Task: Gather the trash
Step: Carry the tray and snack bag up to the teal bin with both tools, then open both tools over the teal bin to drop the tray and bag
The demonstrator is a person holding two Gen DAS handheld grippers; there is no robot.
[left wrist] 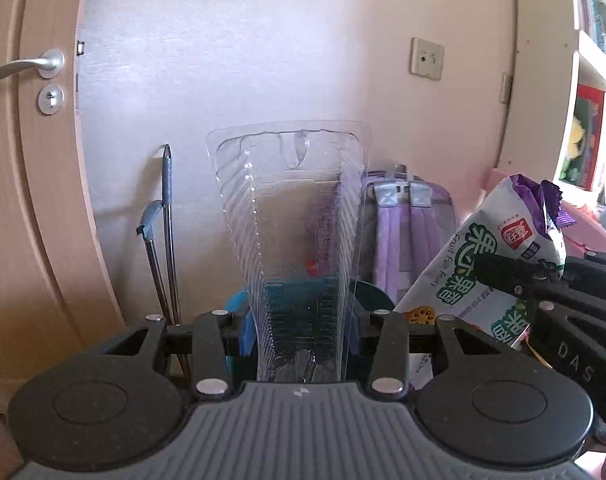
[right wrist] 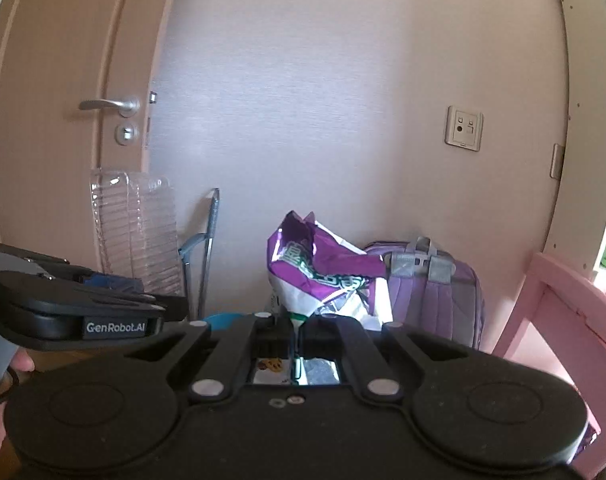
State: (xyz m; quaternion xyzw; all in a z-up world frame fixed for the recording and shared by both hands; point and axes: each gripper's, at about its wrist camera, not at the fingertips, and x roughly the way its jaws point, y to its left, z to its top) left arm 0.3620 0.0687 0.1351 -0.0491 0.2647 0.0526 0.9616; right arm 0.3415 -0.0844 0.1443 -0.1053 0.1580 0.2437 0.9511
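Note:
My left gripper [left wrist: 301,336] is shut on a clear ribbed plastic tray [left wrist: 295,216] that stands upright out of its blue fingertips. The tray also shows in the right wrist view [right wrist: 137,228], with the left gripper [right wrist: 103,304] under it. My right gripper [right wrist: 297,336] is shut on a white, green and purple snack bag [right wrist: 319,272] with a torn top. In the left wrist view the bag [left wrist: 499,256] sits at the right, held by the right gripper [left wrist: 515,276]. A blue bin [left wrist: 239,304] shows low behind the tray.
A wooden door [left wrist: 35,184] with a metal handle [left wrist: 27,66] is at the left. A broom or dustpan handle [left wrist: 165,232] leans on the pink wall. A purple backpack [right wrist: 435,288] stands on the floor. A pink chair [right wrist: 563,320] and shelves [left wrist: 591,92] are at the right.

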